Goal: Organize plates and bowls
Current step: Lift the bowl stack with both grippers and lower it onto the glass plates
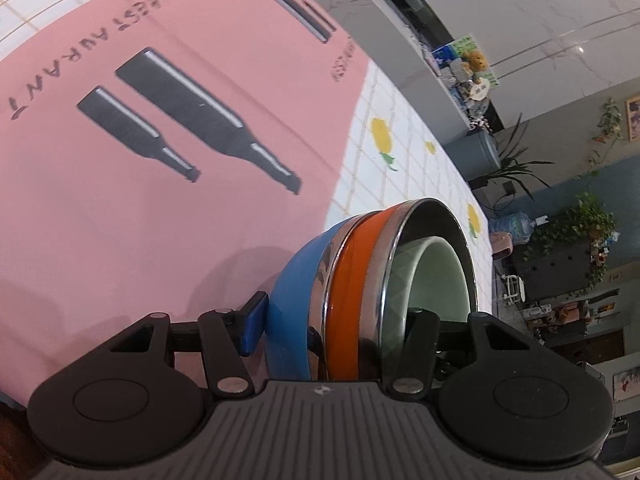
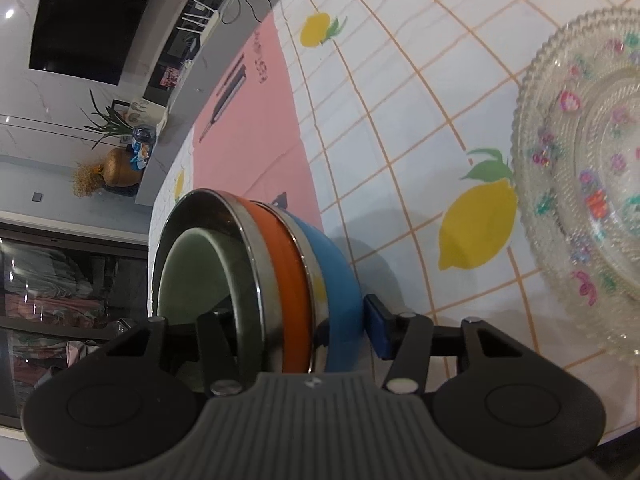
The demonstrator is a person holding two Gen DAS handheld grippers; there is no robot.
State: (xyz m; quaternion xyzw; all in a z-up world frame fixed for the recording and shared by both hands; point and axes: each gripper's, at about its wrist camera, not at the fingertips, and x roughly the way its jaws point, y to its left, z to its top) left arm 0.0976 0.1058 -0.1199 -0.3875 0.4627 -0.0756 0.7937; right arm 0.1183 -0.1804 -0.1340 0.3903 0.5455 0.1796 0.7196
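on the lemon tablecloth [image 2: 400, 128] sits the bowl stack [image 1: 360, 280], blue, orange, steel, green inside. the left gripper [image 1: 340, 320] and right gripper [image 2: 296, 320] each clamp its wall; inner fingers are hidden. only the right view shows the glass plate [image 2: 580, 160], cut off. the pink mat [image 1: 160, 200] beside the stack reads "restaurant".

Both cams sit right behind their fingers, tilted down at the bench [image 1: 400, 128] from very close. The left wrist view faces the pink mat [image 1: 168, 128], room off to its right. The right wrist view faces the lemon cloth [image 2: 400, 120]. They share the nested bowl stack [image 1: 352, 280] [image 2: 288, 276], seen from opposite sides.
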